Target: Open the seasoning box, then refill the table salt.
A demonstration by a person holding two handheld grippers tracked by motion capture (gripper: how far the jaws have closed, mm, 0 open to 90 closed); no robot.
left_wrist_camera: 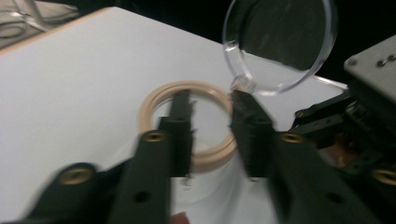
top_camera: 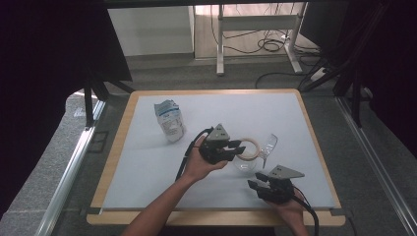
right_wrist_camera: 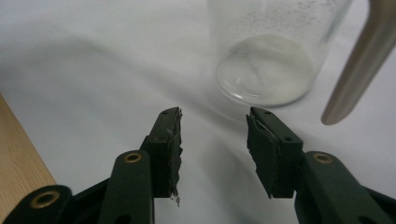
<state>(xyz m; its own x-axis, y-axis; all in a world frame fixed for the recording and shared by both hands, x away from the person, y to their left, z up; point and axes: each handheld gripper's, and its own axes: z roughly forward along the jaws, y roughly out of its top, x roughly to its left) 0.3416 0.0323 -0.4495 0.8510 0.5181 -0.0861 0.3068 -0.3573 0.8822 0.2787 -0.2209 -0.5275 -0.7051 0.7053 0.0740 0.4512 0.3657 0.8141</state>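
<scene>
Left gripper (left_wrist_camera: 212,100) above the clear glass jar with a beige ring rim (left_wrist_camera: 161,95) at the white mat's (top_camera: 147,162) centre-right, jaws partly apart – one tip inside the rim, right gripper (right_wrist_camera: 214,116) just before the jar's base, jaws apart – empty.

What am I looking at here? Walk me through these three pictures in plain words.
A person sits at a table with a hand-held two-jaw gripper in each hand. The high view looks down from above; the other two views come from cameras riding on each gripper. The left gripper hovers at a clear glass jar with a beige ring round its mouth; its jaws are apart, one over the opening, gripping nothing. The jar's clear hinged lid is swung open. The right gripper waits nearby, jaws open and empty. A tied plastic bag lies farther back.
</scene>
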